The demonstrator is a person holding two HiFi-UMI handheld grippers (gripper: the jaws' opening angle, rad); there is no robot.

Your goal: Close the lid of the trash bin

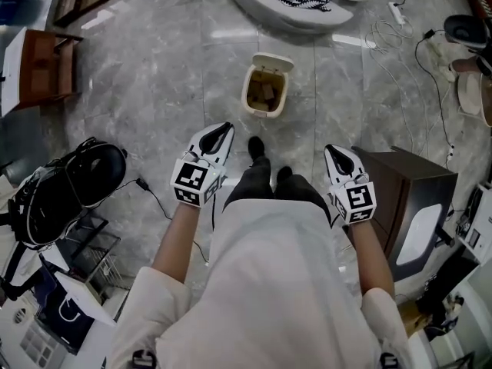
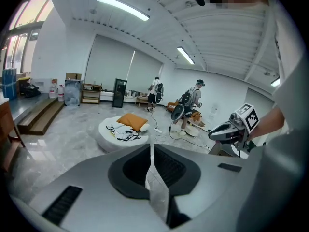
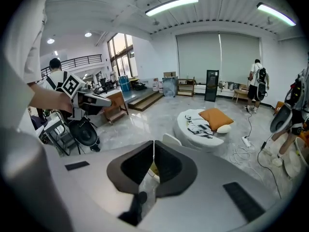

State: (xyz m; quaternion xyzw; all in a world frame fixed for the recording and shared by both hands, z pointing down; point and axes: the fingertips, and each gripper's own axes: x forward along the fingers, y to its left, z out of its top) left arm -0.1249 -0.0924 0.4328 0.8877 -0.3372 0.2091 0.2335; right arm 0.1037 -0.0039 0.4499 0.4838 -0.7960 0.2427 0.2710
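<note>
Approach step: small cream plastic trash bin [image 1: 266,91] on grey marble floor [image 1: 154,91], its hinged lid [image 1: 273,61] open at far rim; L gripper [image 1: 223,129] and R gripper [image 1: 336,151] both closed, empty, well short of bin; next, I judge: reach fwd, tip lid down.

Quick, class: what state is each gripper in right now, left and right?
Left gripper: closed, holding nothing.
Right gripper: closed, holding nothing.

Trash bin [image 3: 171,140] mostly hidden behind right gripper [image 3: 153,144]; contents [image 1: 264,92] indistinct.
</note>
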